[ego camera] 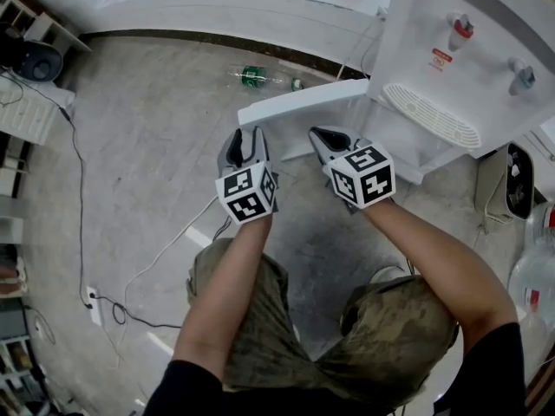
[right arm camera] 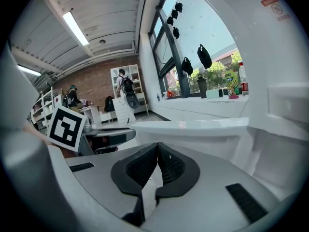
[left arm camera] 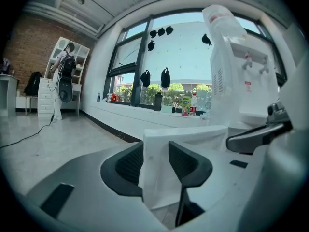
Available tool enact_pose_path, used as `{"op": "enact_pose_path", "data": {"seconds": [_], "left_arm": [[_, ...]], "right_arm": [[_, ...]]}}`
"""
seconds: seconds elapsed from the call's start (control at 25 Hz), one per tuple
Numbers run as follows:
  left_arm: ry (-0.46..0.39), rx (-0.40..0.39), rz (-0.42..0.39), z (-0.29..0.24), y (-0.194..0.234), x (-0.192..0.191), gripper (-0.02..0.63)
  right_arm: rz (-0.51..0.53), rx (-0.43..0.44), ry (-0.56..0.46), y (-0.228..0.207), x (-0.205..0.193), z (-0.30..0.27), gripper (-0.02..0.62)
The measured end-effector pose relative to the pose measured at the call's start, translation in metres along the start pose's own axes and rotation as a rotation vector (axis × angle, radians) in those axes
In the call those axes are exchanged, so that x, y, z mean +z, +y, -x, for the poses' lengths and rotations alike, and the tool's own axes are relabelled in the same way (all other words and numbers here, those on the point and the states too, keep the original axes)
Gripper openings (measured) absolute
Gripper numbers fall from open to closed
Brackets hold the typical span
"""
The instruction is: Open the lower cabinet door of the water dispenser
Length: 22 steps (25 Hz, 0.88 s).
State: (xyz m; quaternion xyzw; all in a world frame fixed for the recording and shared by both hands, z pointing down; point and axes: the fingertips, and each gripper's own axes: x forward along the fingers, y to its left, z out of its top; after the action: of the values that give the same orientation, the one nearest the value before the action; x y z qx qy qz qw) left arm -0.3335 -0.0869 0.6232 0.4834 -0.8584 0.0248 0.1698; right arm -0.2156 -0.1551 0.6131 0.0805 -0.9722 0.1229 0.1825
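The white water dispenser (ego camera: 451, 59) stands at the upper right. Its lower cabinet door (ego camera: 295, 102) is swung out to the left, over the floor. My left gripper (ego camera: 251, 133) is at the door's free end. In the left gripper view the door's edge (left arm camera: 161, 144) fills the gap between the pads of that gripper (left arm camera: 155, 166), which grip it. My right gripper (ego camera: 323, 135) is shut and holds nothing, just in front of the door's middle. The right gripper view shows its pads (right arm camera: 157, 166) pressed together, with the door (right arm camera: 193, 129) beyond and the dispenser (right arm camera: 270, 57) at right.
A green bottle (ego camera: 253, 76) lies on the floor behind the door. A cable (ego camera: 156, 258) runs to a power strip (ego camera: 93, 302) at left. Large water bottles (ego camera: 533, 276) stand at the right edge. A white window ledge (ego camera: 217, 11) runs along the back.
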Motion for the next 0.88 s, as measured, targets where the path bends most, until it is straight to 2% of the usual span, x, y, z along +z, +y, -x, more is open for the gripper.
{"op": "enact_pose_path", "data": {"seconds": [0.08,0.16,0.24,0.32,0.4,0.48,0.6,0.76,0.8,0.88], "left_arm": [[0.007,-0.013,0.036,0.004,-0.008,-0.002,0.153],[0.001,-0.036,0.038,0.009,-0.018,0.0,0.153],[-0.012,-0.048,0.046,0.015,-0.025,0.003,0.153],[-0.023,-0.028,0.056,0.022,-0.031,0.006,0.153],[0.003,-0.038,0.093,0.025,-0.045,0.005,0.153],[0.046,-0.088,0.119,0.031,-0.064,0.01,0.167],[0.04,-0.101,0.079,0.054,-0.082,0.027,0.164],[0.053,-0.076,0.018,0.076,-0.09,0.028,0.102],[0.061,-0.071,0.016,0.079,-0.092,0.026,0.062],[0.06,-0.047,0.045,0.081,-0.093,0.023,0.023]], "right_arm": [[0.015,0.015,0.0,0.007,0.001,-0.005,0.0],[0.021,0.02,0.004,0.012,-0.002,-0.007,0.0],[0.016,-0.008,0.007,0.013,-0.005,-0.01,0.0],[0.032,-0.036,-0.002,0.012,-0.003,-0.012,0.0],[0.05,-0.046,-0.015,0.01,0.0,-0.012,0.0],[0.031,-0.059,-0.011,0.008,-0.002,-0.008,0.0],[0.007,-0.063,0.003,0.015,-0.007,0.001,0.0],[-0.002,-0.045,0.03,0.026,-0.019,0.01,0.0],[-0.022,-0.045,0.04,0.024,-0.022,0.01,0.0],[-0.05,-0.046,0.058,0.02,-0.03,0.008,0.0]]}}
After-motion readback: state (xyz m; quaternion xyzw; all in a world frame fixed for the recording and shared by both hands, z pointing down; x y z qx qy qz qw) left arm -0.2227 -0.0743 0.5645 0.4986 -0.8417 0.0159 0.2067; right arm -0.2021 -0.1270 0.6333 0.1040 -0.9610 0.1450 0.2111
